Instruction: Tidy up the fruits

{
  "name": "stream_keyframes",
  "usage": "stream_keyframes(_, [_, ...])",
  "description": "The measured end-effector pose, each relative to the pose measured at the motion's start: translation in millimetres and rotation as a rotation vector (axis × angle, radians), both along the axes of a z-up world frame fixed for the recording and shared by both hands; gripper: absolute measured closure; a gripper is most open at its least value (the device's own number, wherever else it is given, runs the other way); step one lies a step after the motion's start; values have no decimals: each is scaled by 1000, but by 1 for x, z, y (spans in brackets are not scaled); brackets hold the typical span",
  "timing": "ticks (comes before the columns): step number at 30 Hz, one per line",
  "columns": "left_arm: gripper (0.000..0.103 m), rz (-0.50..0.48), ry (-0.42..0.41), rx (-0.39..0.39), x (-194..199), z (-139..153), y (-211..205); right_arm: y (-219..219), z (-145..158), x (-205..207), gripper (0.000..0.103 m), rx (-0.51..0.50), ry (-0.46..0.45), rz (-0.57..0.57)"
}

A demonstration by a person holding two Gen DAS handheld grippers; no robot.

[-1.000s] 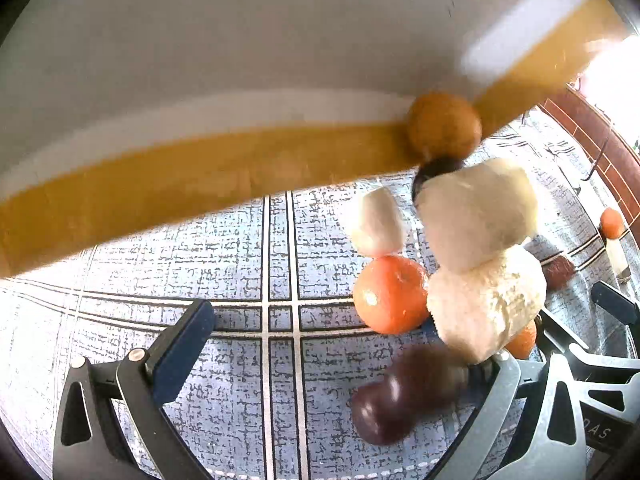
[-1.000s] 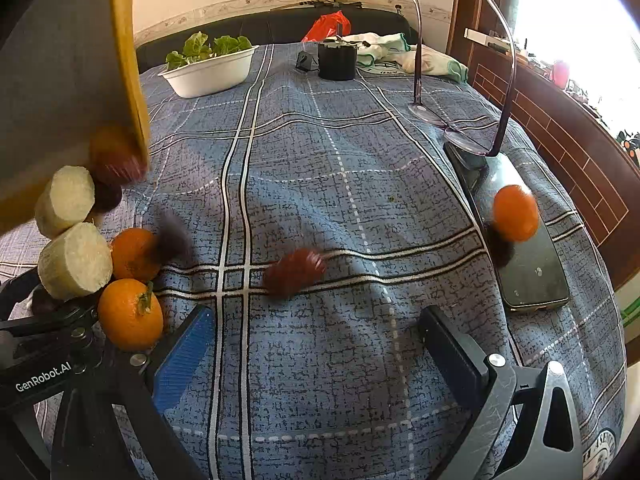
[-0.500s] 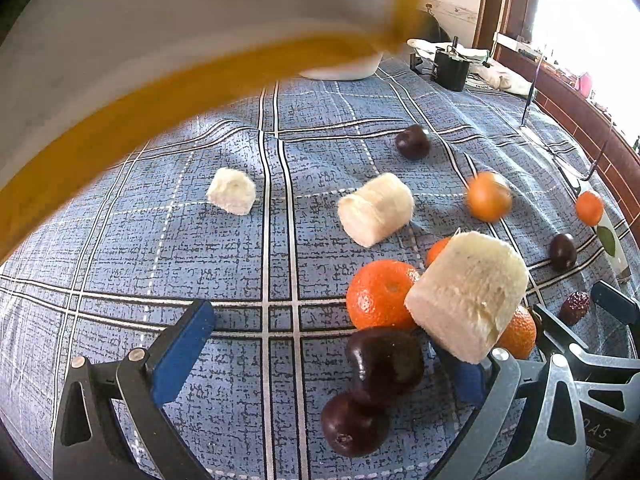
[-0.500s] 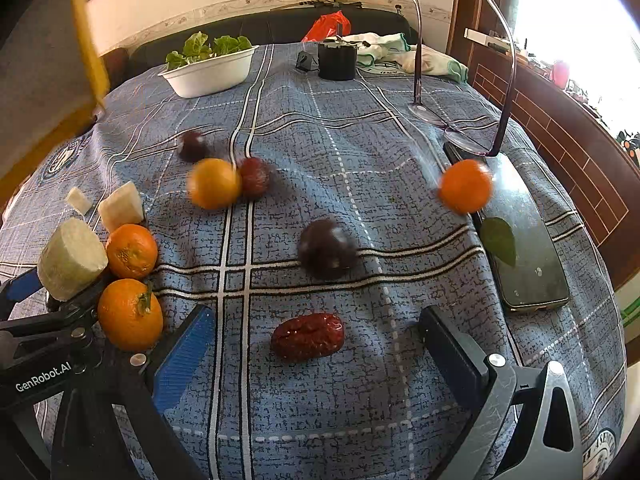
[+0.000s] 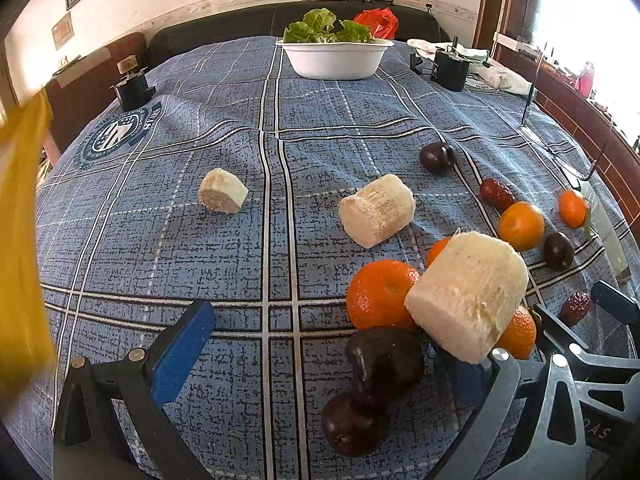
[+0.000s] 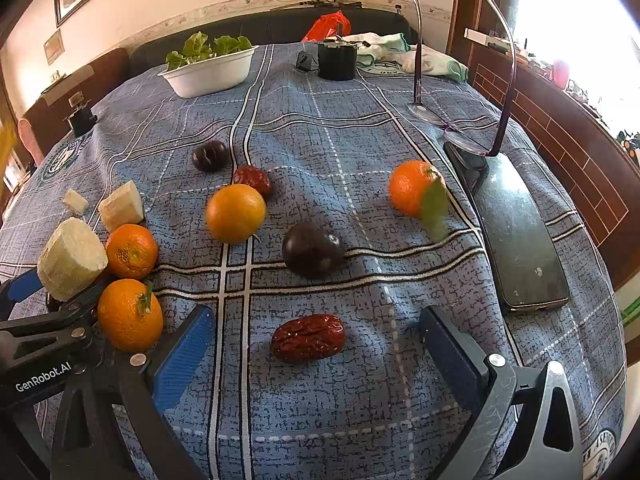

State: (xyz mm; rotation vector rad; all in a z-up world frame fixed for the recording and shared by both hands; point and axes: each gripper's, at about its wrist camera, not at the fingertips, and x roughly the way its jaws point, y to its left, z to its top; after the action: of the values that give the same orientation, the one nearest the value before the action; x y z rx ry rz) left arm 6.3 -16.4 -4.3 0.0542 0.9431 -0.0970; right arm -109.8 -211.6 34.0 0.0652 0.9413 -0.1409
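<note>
Fruit lies scattered on the blue checked cloth [image 5: 224,280]. My left gripper [image 5: 324,364] rests open on the cloth; a big white chunk [image 5: 466,294] leans on its right finger, with a mandarin [image 5: 380,294] and two dark plums [image 5: 384,360] beside it. Farther off lie two white chunks [image 5: 376,210], a plum [image 5: 437,157] and a red date [image 5: 497,194]. My right gripper [image 6: 316,354] is open, with a red date [image 6: 308,338] lying between its fingers, untouched. Ahead of it are a plum [image 6: 312,250], an orange [image 6: 235,213] and a leafy mandarin [image 6: 414,194].
A white bowl of lettuce [image 5: 334,60] stands at the far edge. A phone [image 6: 516,236] and folded glasses [image 6: 464,136] lie on the right. Black boxes [image 6: 337,60] and cloths sit at the back. A yellow edge [image 5: 20,240] blurs the left view's left side.
The yellow-rimmed container that tipped the fruit out has drawn away to the left. The rolling fruits have spread over the cloth and come to rest. Both grippers have stayed put.
</note>
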Motion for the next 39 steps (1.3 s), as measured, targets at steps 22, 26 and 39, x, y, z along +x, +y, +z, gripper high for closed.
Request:
stream_keyframes(22, [0,0,0,0,0,0,0,0,0,0,0,0,0,0])
stream_keyframes(26, [0,0,0,0,0,0,0,-1,1,1,0,7,35,49])
stream_keyframes(39, [0,-3,4,3,1,0,-1,-37,28,-38,17,304,25,80])
